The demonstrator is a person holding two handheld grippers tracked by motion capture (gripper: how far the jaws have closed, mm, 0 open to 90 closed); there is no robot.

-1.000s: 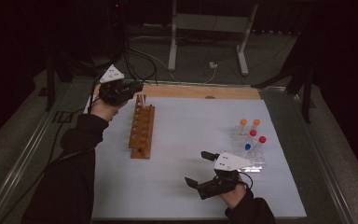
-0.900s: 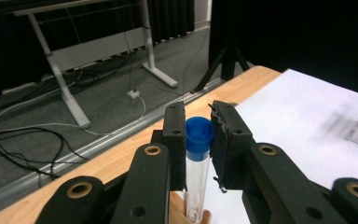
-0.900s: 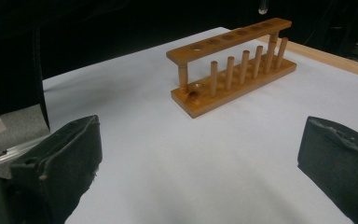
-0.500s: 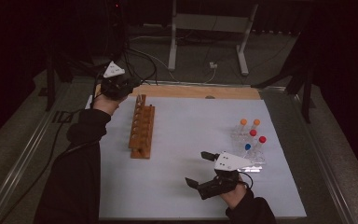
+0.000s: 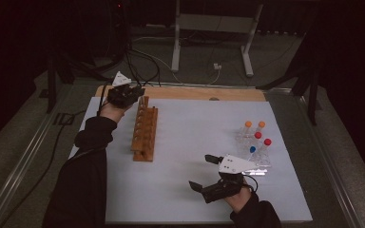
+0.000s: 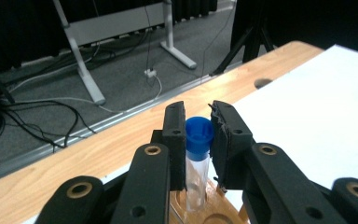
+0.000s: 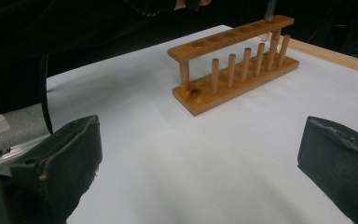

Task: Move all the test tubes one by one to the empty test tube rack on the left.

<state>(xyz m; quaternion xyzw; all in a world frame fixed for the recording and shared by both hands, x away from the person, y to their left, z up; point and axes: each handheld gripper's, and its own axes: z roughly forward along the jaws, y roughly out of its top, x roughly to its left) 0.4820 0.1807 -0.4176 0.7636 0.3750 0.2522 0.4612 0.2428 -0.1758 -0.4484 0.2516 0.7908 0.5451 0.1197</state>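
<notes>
1. Left gripper [image 6: 198,135] is at the far end of the wooden test tube rack [image 5: 145,133], its jaws closed on a blue-capped tube [image 6: 197,161] just under the cap.
2. Tube is upright, its lower end at a hole in the rack's top bar; looks like it's going in or just seated, can't tell if it's bottomed out.
3. So approx. one tube at the rack. The other holes visible in the right gripper view look empty.
4. Still to go: capped tubes [image 5: 255,138] standing on the table's right side w/ orange, red and blue caps, five as far as I can count.
5. Right gripper [image 5: 205,172] hovers low near the front edge, jaws wide apart, holding nothing, close to those tubes.
6. Judgement: early stage, most of the loading is left.
</notes>
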